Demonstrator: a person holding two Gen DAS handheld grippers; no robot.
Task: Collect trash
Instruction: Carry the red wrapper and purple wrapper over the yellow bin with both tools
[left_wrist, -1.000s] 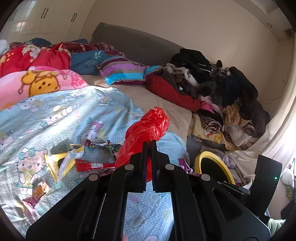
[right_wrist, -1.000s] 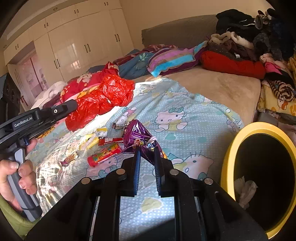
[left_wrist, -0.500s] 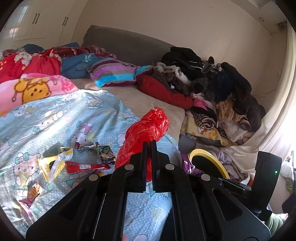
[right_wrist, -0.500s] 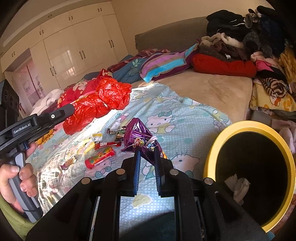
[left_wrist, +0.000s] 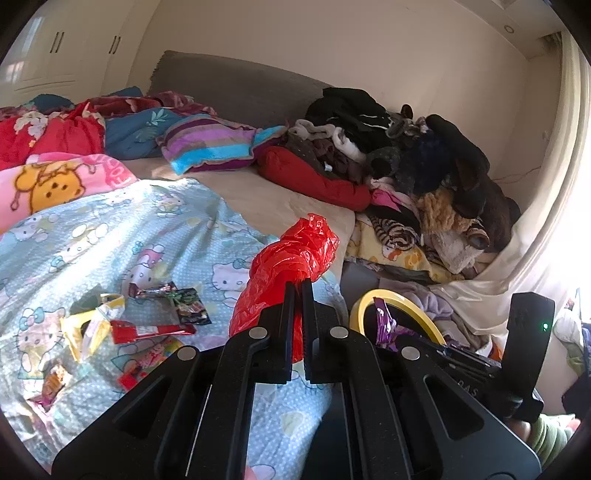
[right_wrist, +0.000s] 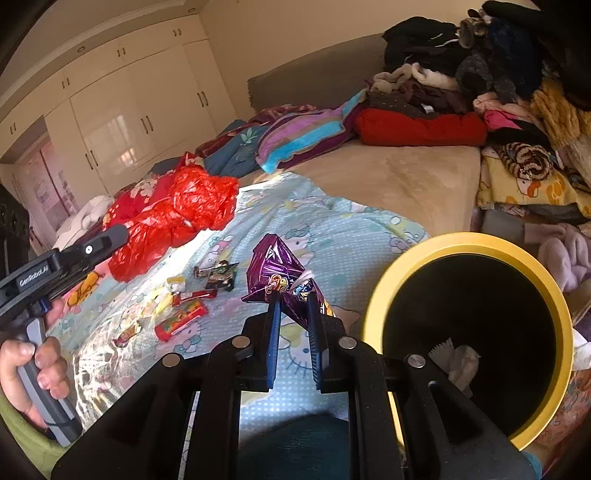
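My left gripper (left_wrist: 298, 286) is shut on a crumpled red plastic bag (left_wrist: 291, 254), held up above the bed. From the right wrist view the same red bag (right_wrist: 177, 221) hangs at the left with a hand on the left gripper's handle. A shiny purple snack wrapper (right_wrist: 282, 280) is pinched in my right gripper (right_wrist: 293, 299), just left of a yellow-rimmed black trash bin (right_wrist: 469, 247). The bin's rim (left_wrist: 391, 295) and the purple wrapper (left_wrist: 384, 325) also show in the left wrist view. White crumpled paper (right_wrist: 458, 365) lies inside the bin.
Several wrappers (left_wrist: 122, 328) lie scattered on the light blue cartoon-print blanket (left_wrist: 110, 236); the right wrist view shows a red tube pack (right_wrist: 181, 321) among them. A heap of clothes (left_wrist: 417, 173) fills the bed's right side, with pillows and blankets (left_wrist: 207, 144) by the grey headboard.
Both grippers have carried their loads to the right, toward the bin. The bin now looms larger and closer in the right wrist view, and the scattered wrappers have slid left.
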